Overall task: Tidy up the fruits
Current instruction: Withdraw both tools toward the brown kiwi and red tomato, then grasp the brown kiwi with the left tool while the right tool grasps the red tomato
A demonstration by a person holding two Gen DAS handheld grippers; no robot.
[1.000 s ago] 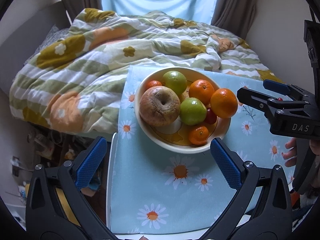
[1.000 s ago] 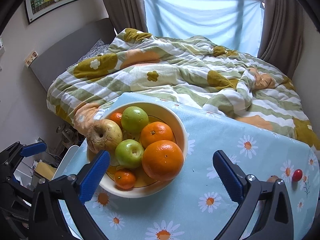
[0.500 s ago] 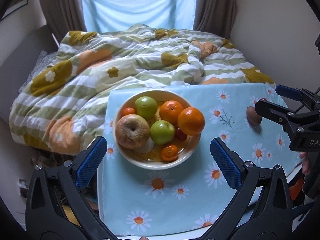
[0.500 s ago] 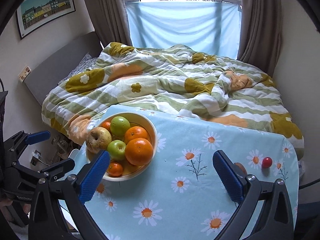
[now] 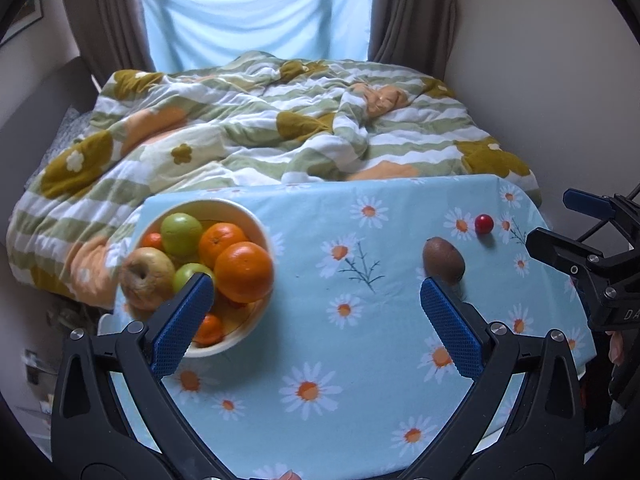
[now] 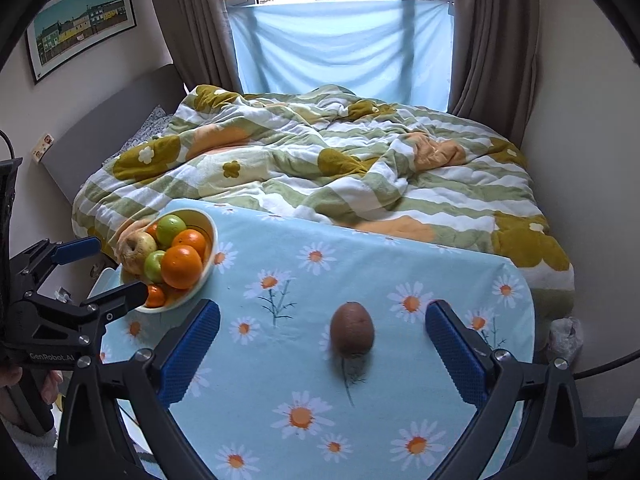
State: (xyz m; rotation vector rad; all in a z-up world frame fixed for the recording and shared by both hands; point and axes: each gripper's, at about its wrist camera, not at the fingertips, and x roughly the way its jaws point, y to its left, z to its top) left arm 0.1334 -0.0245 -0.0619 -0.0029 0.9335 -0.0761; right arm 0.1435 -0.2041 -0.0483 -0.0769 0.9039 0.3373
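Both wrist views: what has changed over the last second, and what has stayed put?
Both open grippers pulled back from the cream fruit bowl and swung right. The right gripper now frames the brown kiwi; the left gripper faces the daisy-print blue tablecloth. Nothing was grasped or released. The bowl's fruit, the kiwi and the small red fruit show no movement.

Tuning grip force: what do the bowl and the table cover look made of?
Bowl: probably glazed ceramic, given its smooth, cream, thick rim; could be melamine. Table cover: thin printed fabric or coated cloth with a daisy pattern; it drapes softly over the edge, with a faint sheen.
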